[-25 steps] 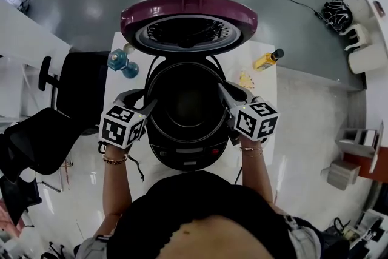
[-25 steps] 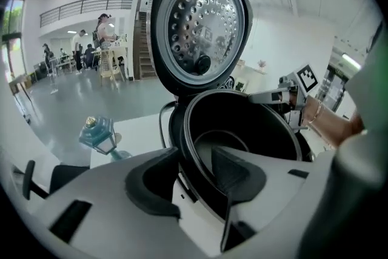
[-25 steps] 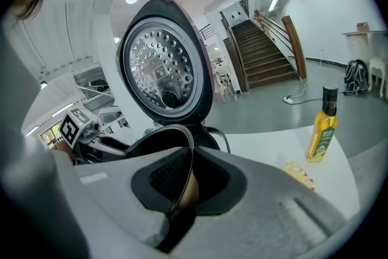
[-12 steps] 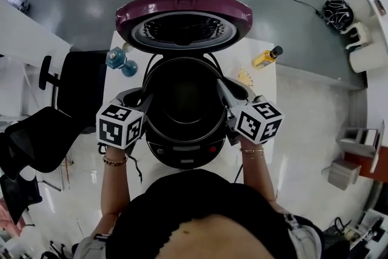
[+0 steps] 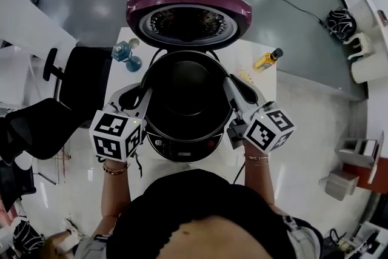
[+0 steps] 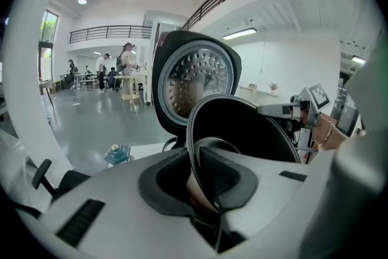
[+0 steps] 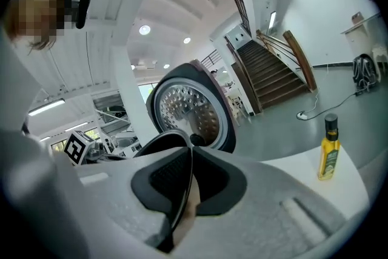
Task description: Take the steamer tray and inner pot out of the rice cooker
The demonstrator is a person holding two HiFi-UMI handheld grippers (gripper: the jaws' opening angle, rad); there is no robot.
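The black inner pot (image 5: 185, 94) hangs partly lifted above the dark rice cooker body (image 5: 182, 147), whose purple lid (image 5: 188, 16) stands open behind it. My left gripper (image 5: 145, 97) grips the pot's left rim, its jaws still closing, with the thin rim (image 6: 193, 148) pinched between the pads. My right gripper (image 5: 230, 87) is shut on the right rim (image 7: 182, 191). In each gripper view the pot's edge runs between the jaws, and the perforated inside of the lid (image 7: 185, 112) shows beyond. I see no steamer tray.
A yellow bottle (image 5: 267, 59) stands on the white table (image 5: 262, 79) to the right of the cooker. A blue dumbbell-like object (image 5: 124, 56) sits at the back left. A black chair (image 5: 79, 85) is beside the table's left edge.
Both grippers have risen with the inner pot, which now sits higher out of the cooker body. The left jaws have tightened on the rim.
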